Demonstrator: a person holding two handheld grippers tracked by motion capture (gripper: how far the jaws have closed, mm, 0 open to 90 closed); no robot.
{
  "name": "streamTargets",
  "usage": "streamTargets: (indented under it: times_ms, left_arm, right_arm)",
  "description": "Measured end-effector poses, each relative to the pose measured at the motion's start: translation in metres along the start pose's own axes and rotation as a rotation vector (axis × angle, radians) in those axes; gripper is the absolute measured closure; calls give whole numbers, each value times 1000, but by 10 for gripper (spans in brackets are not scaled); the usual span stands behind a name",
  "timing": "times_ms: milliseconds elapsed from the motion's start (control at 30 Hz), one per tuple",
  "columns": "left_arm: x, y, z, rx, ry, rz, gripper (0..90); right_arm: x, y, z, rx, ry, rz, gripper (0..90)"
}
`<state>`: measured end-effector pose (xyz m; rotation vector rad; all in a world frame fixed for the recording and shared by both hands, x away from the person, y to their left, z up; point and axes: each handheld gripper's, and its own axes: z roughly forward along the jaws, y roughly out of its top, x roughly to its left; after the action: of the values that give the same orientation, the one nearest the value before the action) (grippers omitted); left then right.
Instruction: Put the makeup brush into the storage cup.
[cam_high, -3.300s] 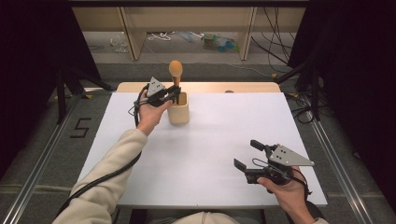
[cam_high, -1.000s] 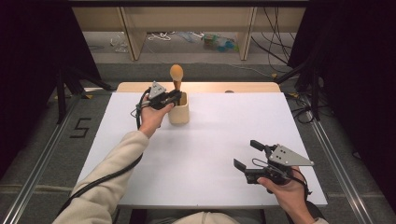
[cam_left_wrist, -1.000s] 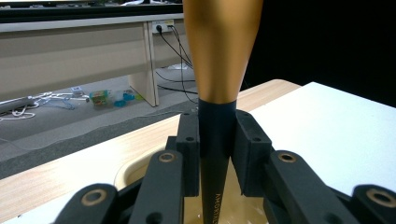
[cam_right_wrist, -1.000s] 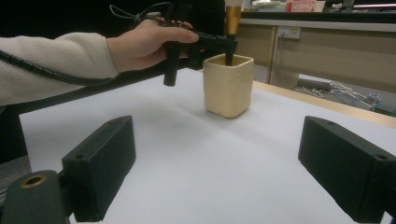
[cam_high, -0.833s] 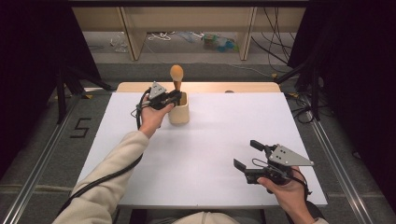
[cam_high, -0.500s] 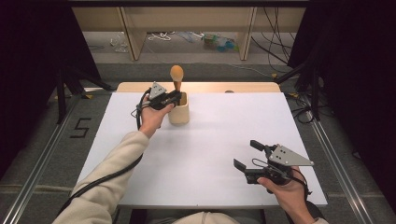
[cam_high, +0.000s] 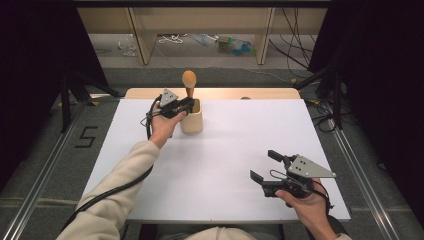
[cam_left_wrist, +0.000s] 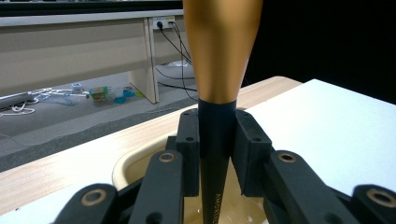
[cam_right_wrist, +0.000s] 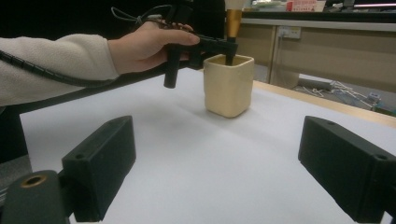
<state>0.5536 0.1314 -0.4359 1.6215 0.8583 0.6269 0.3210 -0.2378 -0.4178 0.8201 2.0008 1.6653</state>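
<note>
A utensil with an orange-brown head (cam_high: 189, 78) and a black handle stands upright in a cream square cup (cam_high: 192, 120) at the far left-middle of the white table (cam_high: 225, 150). My left gripper (cam_high: 189, 104) is shut on the black handle just above the cup's rim. In the left gripper view the handle (cam_left_wrist: 215, 154) sits pinched between the pads (cam_left_wrist: 189, 140), with the cup's rim (cam_left_wrist: 135, 163) below. In the right gripper view the cup (cam_right_wrist: 229, 86) and the held utensil (cam_right_wrist: 232, 18) show farther off. My right gripper (cam_high: 262, 165) rests open near the front right, holding nothing.
A bare wooden strip (cam_high: 250, 93) runs along the table's far edge. Beyond it stand shelf legs (cam_high: 142, 40), with cables and clutter on the floor. Black stands (cam_high: 65, 95) flank the table. A cable (cam_high: 115, 187) trails from my left arm.
Since the earliest frame the left gripper and the utensil have sunk a little into the cup. Over the last second nothing has moved.
</note>
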Motion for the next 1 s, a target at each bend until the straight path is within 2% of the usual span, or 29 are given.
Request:
streamTargets:
  times_ms: [967,1000]
  left_arm:
    - [0,0,0,0,2,-7,738]
    - [0,0,0,-1,6,1,738]
  right_arm:
    - [0,0,-1,14,-3,-5,119]
    - [0,0,-1,14,0,-4,119]
